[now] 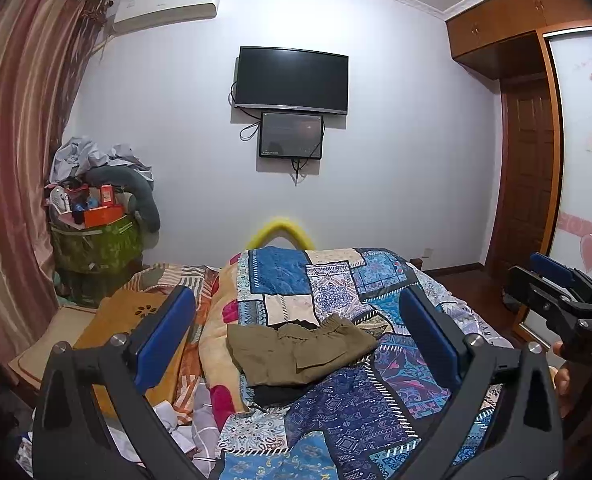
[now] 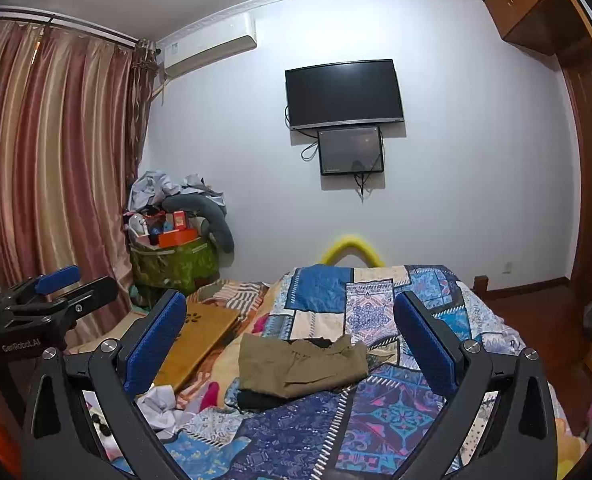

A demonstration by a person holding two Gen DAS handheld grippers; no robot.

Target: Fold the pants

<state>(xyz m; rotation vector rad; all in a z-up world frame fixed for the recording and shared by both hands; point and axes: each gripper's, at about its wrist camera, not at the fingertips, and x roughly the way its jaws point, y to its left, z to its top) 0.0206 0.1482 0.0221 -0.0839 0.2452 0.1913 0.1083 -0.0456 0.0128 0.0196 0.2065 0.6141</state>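
Pants (image 1: pixel 300 354), olive-brown and folded into a compact bundle with the elastic waistband uppermost, are found lying on a blue patchwork quilt (image 1: pixel 336 412) that covers the bed; a dark garment (image 1: pixel 274 394) is seen beneath their near edge. The left gripper (image 1: pixel 296 340) is held above the bed with its jaws spread wide and nothing between them. The right gripper (image 2: pixel 290 346) is likewise held wide apart and empty, with the pants framed between its blue pads (image 2: pixel 156 344). A wooden lap tray (image 2: pixel 200 336) is noted on the bed beside the quilt. On the pale wall, a television (image 1: pixel 292 80) is mounted with a smaller screen (image 1: pixel 291 135) beneath it. Striped curtains (image 2: pixel 52 152), an air conditioner (image 1: pixel 164 6) and a heaped corner pile (image 1: pixel 96 216) are recorded at left; wooden wardrobes (image 1: pixel 524 12) at right.
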